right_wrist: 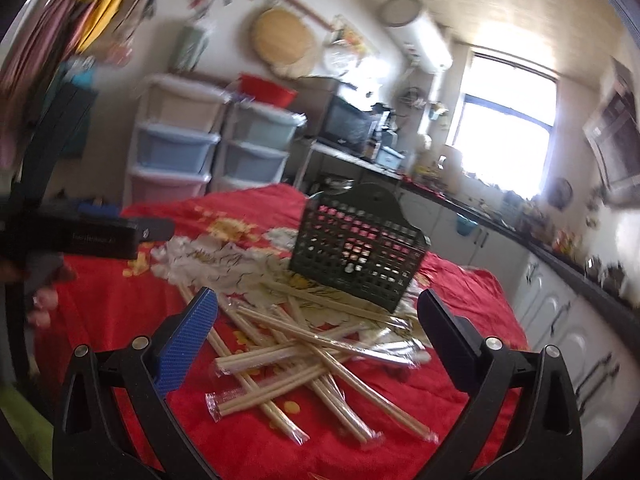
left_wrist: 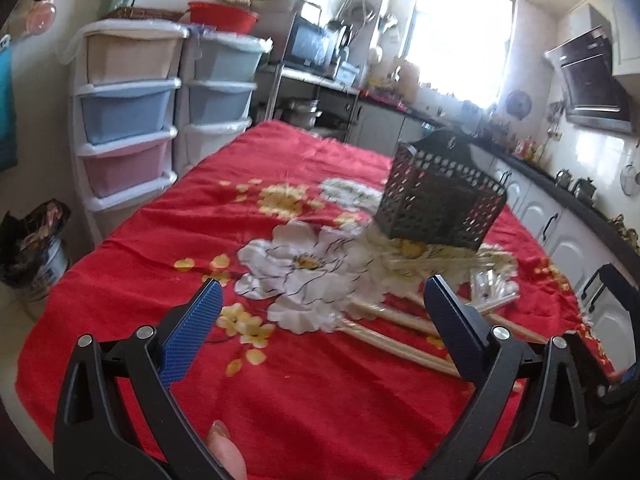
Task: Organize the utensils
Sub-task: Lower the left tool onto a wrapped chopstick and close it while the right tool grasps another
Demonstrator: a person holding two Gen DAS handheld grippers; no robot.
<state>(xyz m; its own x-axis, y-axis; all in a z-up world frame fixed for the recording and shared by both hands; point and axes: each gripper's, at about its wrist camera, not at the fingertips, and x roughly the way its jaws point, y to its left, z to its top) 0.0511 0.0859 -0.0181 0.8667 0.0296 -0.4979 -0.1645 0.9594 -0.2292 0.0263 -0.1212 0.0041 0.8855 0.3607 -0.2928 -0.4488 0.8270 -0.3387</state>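
Two grippers over a tabletop (left_wrist: 120,280) under a red floral cloth, both empty.

Far left of the room: stacked plastic drawers (left_wrist: 128,112), pastel fronts, against the wall. A red basin (left_wrist: 222,16) sits on the second stack.

Left gripper (left_wrist: 320,292): fingers spread wide, nothing between them. Blue ribbed pad on the left finger (left_wrist: 192,336), dark one on the right. It hangs above the cloth, over a big white printed flower. A thumb tip (left_wrist: 226,452) shows at the bottom edge between the handles. In the right wrist view the same tool appears at the left margin as a dark body, with part of a hand below it, blurred.

Middle: chopsticks (right_wrist: 304,356), pale wood, most in clear wrappers, lie in a loose crossed heap on the cloth. Some overlap; the far ends reach up to the basket's foot. From the left wrist view only a few sticks show, passing behind the right finger.

Right gripper (right_wrist: 316,308): fingers also wide apart, holding nothing, poised above the near side of the heap, not touching it that I can see.

Behind the heap: black perforated utensil basket (right_wrist: 360,252), upright on the cloth, slightly tilted in both views. Contents: cannot tell through the holes.

Far right: white cabinets (right_wrist: 560,320) under a dark counter, bright window (right_wrist: 508,132) beyond.
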